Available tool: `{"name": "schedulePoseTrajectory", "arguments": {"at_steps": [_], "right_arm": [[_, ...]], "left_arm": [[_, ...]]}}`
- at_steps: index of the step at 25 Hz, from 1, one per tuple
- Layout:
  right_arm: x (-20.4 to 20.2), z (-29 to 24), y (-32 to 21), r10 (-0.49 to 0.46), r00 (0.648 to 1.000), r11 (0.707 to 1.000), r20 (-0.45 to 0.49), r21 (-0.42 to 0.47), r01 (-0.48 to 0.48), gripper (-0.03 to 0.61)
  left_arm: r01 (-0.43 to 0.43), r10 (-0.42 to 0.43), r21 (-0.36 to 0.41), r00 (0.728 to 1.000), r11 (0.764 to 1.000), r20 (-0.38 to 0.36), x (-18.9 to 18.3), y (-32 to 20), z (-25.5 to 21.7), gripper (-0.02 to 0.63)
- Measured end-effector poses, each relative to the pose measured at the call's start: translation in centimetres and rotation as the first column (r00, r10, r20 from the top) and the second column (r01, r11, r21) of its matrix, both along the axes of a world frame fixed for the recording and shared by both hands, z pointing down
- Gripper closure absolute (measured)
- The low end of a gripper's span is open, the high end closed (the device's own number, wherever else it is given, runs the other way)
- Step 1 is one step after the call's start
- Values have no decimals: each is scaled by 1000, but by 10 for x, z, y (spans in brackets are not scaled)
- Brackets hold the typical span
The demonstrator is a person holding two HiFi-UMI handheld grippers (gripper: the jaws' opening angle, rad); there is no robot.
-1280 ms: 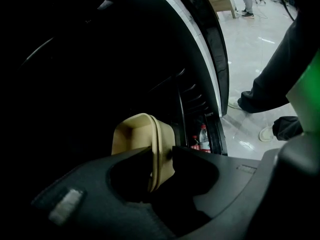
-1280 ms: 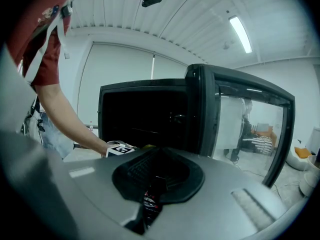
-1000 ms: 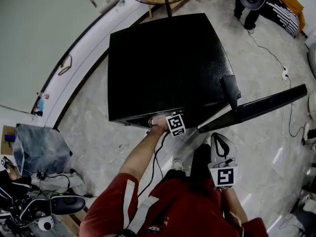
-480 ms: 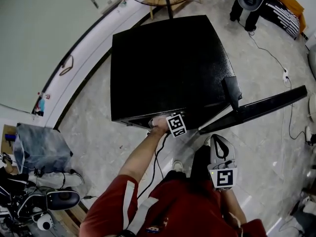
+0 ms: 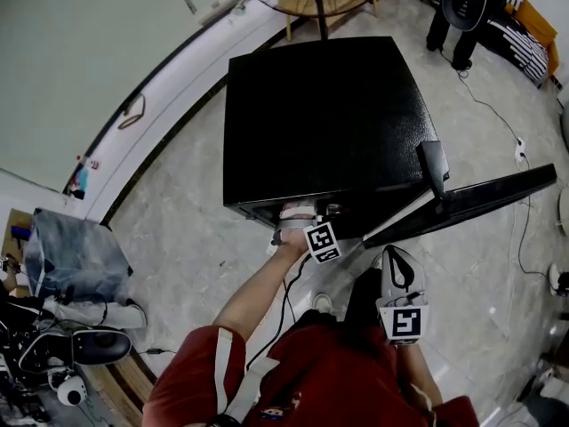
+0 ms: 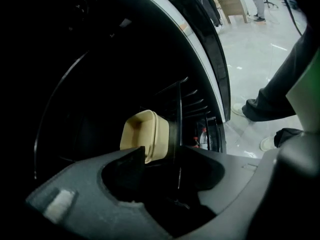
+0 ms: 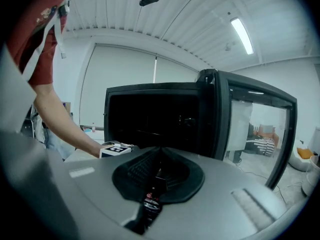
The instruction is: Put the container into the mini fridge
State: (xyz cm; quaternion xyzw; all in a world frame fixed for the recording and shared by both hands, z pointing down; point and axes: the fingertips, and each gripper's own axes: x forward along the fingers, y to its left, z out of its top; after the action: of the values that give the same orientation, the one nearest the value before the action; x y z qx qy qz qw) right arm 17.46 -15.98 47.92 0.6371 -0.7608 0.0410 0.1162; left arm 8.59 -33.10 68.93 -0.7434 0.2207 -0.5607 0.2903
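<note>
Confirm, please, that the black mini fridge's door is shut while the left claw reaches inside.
No: the head view shows the black mini fridge door open; the left claw, jaws opening around a cream plastic container, does reach inside.

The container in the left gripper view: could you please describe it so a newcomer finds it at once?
Find the black mini fridge with its door open. Inside its dark cavity sits a cream rounded-rectangular plastic container, pale against the black wire shelf beside it.
</note>
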Motion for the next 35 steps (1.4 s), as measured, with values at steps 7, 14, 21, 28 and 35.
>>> {"name": "schedulePoseTrajectory", "arguments": {"at_steps": [7,14,21,28,35], "right_arm": [[-15,1,6,-16,1000,1000,-8,2,16,578],[-29,0,14,-32,999,999,-13,15,32,578],[-37,4,19,-37,999,999,-33,2,37,578],[-54,19,29,-55,998,998,-7,10,55,578],[-66,7,26,-77,997,996,-18,34,78,578]], "left_arm": [[59,-64,-38,989,998,-136,-14,38,-21,387],[134,-172,-149,944,980,-283,-29,95,-33,387],[241,-309,-215,869,946,-387,-60,127,-49,387],[335,-397,-213,750,918,-529,-106,141,-85,387],[407,-440,-222,589,886,-678,-141,147,-134,387]]}}
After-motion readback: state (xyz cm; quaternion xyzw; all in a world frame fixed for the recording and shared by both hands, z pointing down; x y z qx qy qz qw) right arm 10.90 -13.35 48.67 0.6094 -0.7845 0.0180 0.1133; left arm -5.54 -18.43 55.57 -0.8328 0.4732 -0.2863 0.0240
